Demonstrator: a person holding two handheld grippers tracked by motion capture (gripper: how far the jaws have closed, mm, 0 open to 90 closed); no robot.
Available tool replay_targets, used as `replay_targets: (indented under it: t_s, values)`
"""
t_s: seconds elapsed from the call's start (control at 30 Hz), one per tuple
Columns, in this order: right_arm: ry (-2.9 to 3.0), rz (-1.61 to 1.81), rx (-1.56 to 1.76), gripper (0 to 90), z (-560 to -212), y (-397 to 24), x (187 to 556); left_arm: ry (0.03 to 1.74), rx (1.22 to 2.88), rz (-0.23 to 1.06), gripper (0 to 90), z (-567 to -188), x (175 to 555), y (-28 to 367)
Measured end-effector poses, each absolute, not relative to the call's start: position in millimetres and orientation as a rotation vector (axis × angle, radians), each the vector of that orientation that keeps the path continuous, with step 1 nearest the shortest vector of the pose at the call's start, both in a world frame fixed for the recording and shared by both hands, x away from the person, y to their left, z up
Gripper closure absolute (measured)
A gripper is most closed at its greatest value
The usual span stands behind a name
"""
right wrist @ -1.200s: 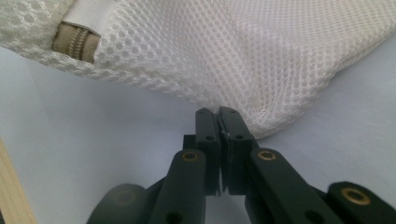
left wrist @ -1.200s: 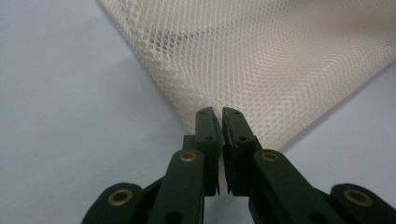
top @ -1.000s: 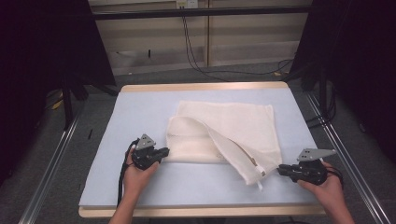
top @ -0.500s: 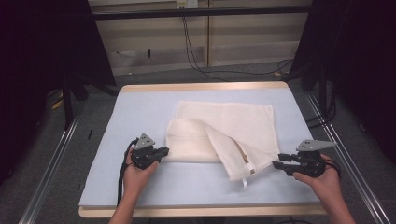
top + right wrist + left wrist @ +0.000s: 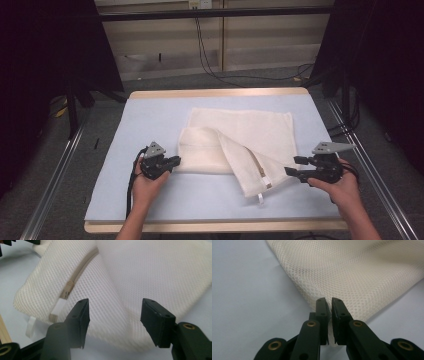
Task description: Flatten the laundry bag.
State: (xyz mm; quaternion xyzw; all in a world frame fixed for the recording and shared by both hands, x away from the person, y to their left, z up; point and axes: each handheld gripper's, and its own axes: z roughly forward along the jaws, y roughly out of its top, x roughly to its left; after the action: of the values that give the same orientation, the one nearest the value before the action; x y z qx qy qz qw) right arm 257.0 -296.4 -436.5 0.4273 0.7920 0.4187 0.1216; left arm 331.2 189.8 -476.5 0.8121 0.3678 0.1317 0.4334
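A cream mesh bag (image 5: 250, 137) with a zipper (image 5: 261, 171) lies partly folded on the pale blue table mat (image 5: 150, 120). My left gripper (image 5: 172, 162) is shut on the bag's near left corner; in the left gripper view the jaws pinch the mesh edge (image 5: 352, 285) between them. My right gripper (image 5: 296, 167) stands open just right of the folded flap, apart from it. The right gripper view shows its fingers (image 5: 81, 315) spread wide with the mesh bag (image 5: 150, 272) beyond, and the zipper (image 5: 75, 277) with a white pull tab at left.
The table has a wooden rim (image 5: 215, 93) at the far side and another at the near edge. Metal rails (image 5: 55, 185) run along both sides. Cables (image 5: 235, 75) lie on the grey floor behind the table. Dark curtains stand at left and right.
My right gripper has let go of the folded flap, opened and drawn back to the right. The flap now rests flat on the mat. The left gripper has stayed put.
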Motion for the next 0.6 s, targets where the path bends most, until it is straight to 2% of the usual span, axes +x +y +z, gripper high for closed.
replay_targets:
  t_s: [0.17,0.23,0.37,0.43,0.6]
  values:
    - [2.388,1.183,1.236,41.0,-450.2,-271.7,282.7,0.913,2.028,0.32,84.3,-477.2,338.7,187.6]
    - [2.43,1.172,1.224,44.3,-455.9,-265.2,287.4,0.938,2.017,0.318,79.1,-475.0,337.8,188.0]
    - [2.469,1.118,1.165,55.3,-460.7,-260.8,286.9,0.977,1.993,0.36,67.3,-461.9,330.9,193.2]
    - [2.47,1.139,1.168,61.6,-462.4,-263.6,286.2,1.004,1.97,0.319,64.2,-455.7,327.0,197.0]
    - [2.477,1.129,1.169,70.7,-467.6,-264.8,283.6,0.973,1.963,0.217,61.7,-448.7,315.4,191.5]
